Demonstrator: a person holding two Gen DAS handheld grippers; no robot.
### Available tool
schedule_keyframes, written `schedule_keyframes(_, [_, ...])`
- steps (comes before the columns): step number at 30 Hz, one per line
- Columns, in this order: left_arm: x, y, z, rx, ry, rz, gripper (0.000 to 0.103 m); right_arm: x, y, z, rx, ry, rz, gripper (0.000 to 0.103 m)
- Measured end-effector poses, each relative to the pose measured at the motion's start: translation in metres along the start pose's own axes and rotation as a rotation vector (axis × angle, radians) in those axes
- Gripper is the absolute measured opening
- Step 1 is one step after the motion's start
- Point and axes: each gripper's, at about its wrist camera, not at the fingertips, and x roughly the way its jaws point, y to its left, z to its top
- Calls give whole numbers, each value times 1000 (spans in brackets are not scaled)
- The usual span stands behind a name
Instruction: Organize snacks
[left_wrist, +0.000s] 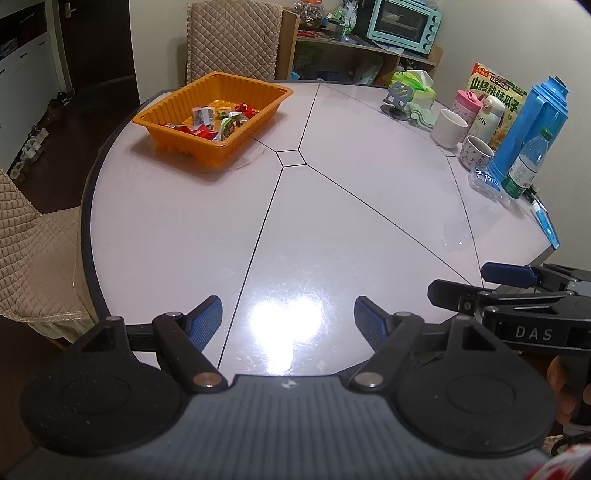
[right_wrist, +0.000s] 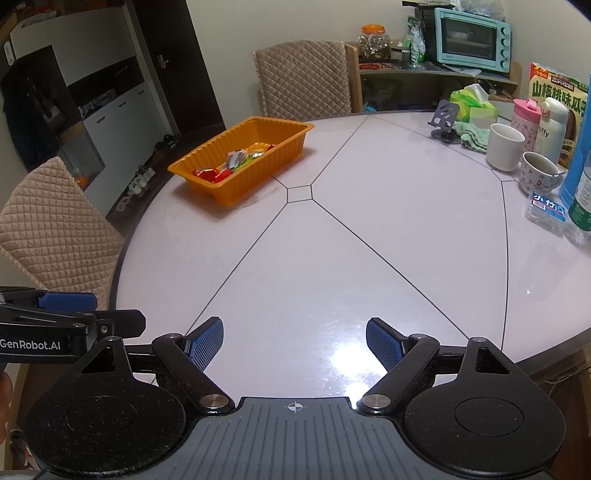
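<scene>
A glossy round table (left_wrist: 332, 206) with thin dark seams stands in a dim room, quilted chairs (right_wrist: 59, 225) around it. The snacks (left_wrist: 218, 120) lie in a ribbed orange plastic tray (left_wrist: 177, 127) at its far left; their wrappers are hard to read. The left gripper (left_wrist: 288, 321) and right gripper (right_wrist: 294, 341) both stand wide apart and hold nothing.

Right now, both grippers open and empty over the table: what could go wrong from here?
1. The orange tray sits near the table's far-left rim; a push while reaching into it could slide it toward the edge.
2. The wrapped snacks lie piled loosely, so an open right gripper may pinch two or the tray wall.
3. The left gripper and right one hang close side by side; they could knock together.
</scene>
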Motion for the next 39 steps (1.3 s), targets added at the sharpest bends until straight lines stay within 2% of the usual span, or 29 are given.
schedule_keyframes(39, [6, 2, 4, -5, 9, -5, 77, 10, -3, 2, 7, 7, 4, 84])
